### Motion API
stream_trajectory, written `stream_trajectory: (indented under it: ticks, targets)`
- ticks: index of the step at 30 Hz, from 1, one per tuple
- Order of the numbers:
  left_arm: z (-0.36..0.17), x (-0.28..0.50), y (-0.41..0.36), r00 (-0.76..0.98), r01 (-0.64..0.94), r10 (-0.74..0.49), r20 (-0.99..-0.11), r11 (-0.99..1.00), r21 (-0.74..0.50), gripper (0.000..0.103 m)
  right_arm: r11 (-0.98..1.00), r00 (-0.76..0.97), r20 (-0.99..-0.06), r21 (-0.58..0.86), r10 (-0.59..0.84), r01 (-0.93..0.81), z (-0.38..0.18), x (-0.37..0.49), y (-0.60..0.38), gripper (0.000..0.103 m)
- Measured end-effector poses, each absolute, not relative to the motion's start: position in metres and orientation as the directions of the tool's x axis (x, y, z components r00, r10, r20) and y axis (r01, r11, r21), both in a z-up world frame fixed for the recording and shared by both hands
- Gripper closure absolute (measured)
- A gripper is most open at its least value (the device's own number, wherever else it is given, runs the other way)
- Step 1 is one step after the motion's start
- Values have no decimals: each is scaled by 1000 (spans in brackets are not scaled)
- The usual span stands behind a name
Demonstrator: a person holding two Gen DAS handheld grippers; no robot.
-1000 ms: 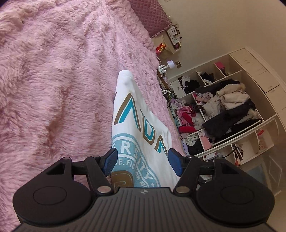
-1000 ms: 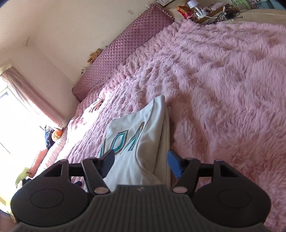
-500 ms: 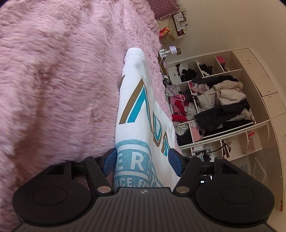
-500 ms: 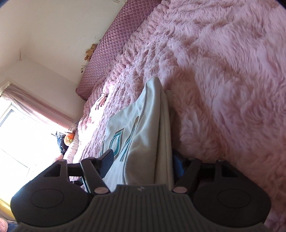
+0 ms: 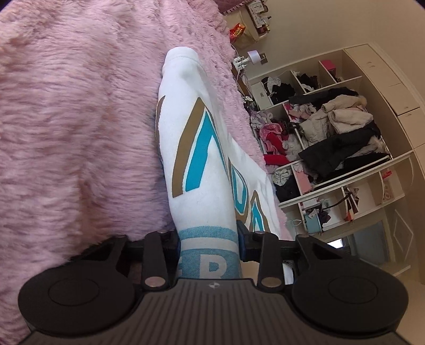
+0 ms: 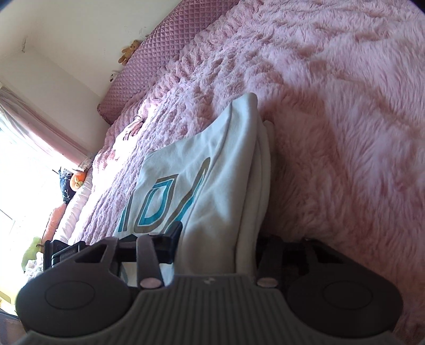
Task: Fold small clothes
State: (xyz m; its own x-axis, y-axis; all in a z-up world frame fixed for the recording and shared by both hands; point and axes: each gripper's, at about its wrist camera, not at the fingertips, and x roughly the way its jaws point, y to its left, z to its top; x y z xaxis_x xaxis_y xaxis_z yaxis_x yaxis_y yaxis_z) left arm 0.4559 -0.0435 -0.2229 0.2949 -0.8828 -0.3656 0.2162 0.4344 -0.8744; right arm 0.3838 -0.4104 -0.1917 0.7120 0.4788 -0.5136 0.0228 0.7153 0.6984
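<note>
A folded white sweatshirt (image 5: 191, 127) with teal and brown lettering lies on a fluffy pink blanket (image 5: 79, 119). In the left wrist view my left gripper (image 5: 208, 237) has its jaws closing on the near edge of the sweatshirt, blue pads against the fabric on both sides. In the right wrist view the same sweatshirt (image 6: 212, 148) shows its stacked folded layers along the right side. My right gripper (image 6: 217, 238) is closing on that thick edge. Its left finger presses the cloth, and its right finger is mostly hidden behind the layers and the blanket (image 6: 345, 132).
Open white shelves (image 5: 332, 138) crammed with clothes stand beyond the bed's edge, with a nightstand (image 5: 249, 24) further back. A quilted mauve headboard (image 6: 172, 39) with a teddy bear (image 6: 130, 51) lines the wall. A small pink item (image 6: 134, 127) lies on the bed near a bright curtained window (image 6: 32, 127).
Both grippers slid forward and lower along the sweatshirt's near edge. Their jaws went from wide open around the cloth to narrowed against it.
</note>
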Motion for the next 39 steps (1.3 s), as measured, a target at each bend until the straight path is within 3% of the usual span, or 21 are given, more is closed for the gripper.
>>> stream_trajectory:
  ticks: [14,28,34,39]
  targets:
    - [-158,433,-50,312,295,-861,-401,489,-821,76,812,723,-574,583,385,30,-150,373,-389,74]
    - [-48,353,49,447,365,-821,-356,531,-765,76,805,738,-473,571,481,-159,-30,317,-288,77]
    - [-40,329,100,507,329,-783,-359,561,-759,76,785,723,-452,586,523,-202,-17,299,-227,77]
    - [-63,323,130,521,296,-765,-379,578,-760,76,794,685,-488,566,541,-223,-31,293,-184,77]
